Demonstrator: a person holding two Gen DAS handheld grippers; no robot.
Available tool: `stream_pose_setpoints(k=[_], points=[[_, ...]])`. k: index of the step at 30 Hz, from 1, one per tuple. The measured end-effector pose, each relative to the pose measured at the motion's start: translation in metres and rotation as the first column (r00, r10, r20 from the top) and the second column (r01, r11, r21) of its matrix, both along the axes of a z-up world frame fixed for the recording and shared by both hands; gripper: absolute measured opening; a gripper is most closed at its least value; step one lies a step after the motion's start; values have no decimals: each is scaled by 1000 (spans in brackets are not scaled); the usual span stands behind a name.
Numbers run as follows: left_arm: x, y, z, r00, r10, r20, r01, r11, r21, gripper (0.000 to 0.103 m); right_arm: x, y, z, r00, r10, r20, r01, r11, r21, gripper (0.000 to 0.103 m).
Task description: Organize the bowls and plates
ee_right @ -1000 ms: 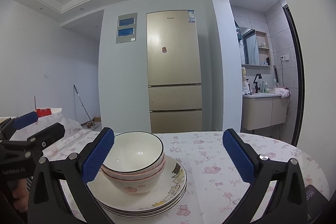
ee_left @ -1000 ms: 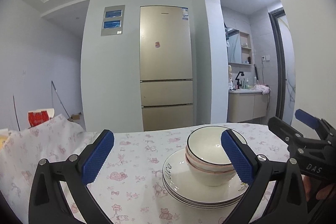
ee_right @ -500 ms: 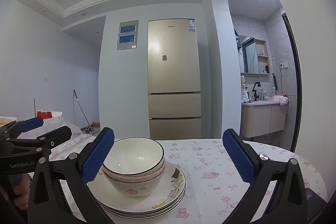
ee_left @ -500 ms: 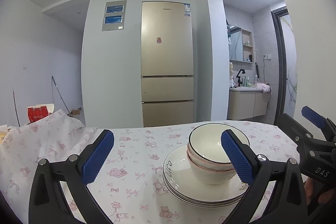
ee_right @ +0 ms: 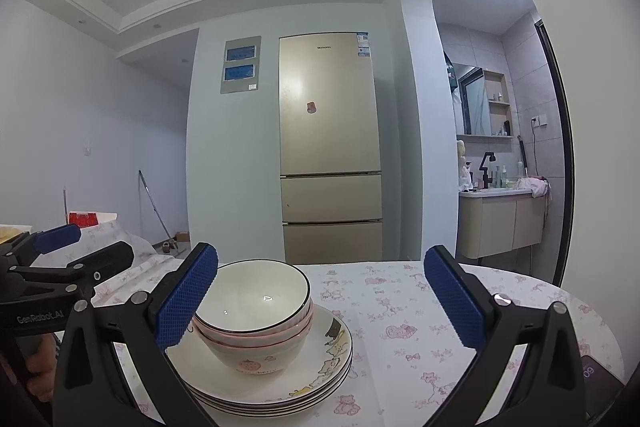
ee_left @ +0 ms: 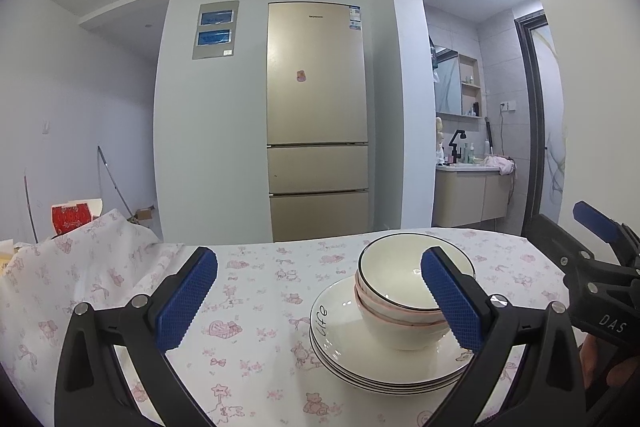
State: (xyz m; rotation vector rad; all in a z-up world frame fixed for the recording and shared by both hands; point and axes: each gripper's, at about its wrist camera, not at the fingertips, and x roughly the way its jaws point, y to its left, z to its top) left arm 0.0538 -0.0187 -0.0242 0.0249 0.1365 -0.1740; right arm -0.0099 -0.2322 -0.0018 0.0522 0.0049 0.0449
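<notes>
A stack of nested white bowls [ee_left: 400,291] with black and pink rims sits on a stack of white plates [ee_left: 352,351] on the floral tablecloth. It also shows in the right wrist view: bowls [ee_right: 256,307], plates [ee_right: 320,359]. My left gripper [ee_left: 318,301] is open and empty; the stack lies behind its right finger. My right gripper [ee_right: 320,301] is open and empty; the stack lies behind its left finger. Each gripper shows at the edge of the other's view.
The table [ee_left: 256,307] is covered with a white cloth printed with pink bears. A phone [ee_right: 600,379] lies at the table's right edge. A gold fridge [ee_left: 316,123] stands behind the table. A bathroom vanity [ee_right: 500,219] is at the back right.
Both cameras have pulled back and tilted up slightly; the stack of plates and bowls sits lower in both views. Both grippers stay open.
</notes>
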Motion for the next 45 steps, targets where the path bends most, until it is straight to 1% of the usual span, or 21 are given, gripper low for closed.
stream_pose_setpoints(k=[5,8,17,45], points=[[6,1,-3,1000,4,-26,-4,1000,-2,103,-1,0,1,1000,-1,-2,1,1000,-2,103],[6,3,-3,1000,5,-24,-5,1000,-12,103,-1,0,2,1000,-1,-3,1,1000,0,103],[2,4,-1,1000,15,-10,-15,1000,-1,103,-1,0,3,1000,-1,-9,1,1000,3,103],[5,6,-2,1000,19,-17,-19,1000,-2,103,1,-4,1,1000,-2,-1,2,1000,12,103]])
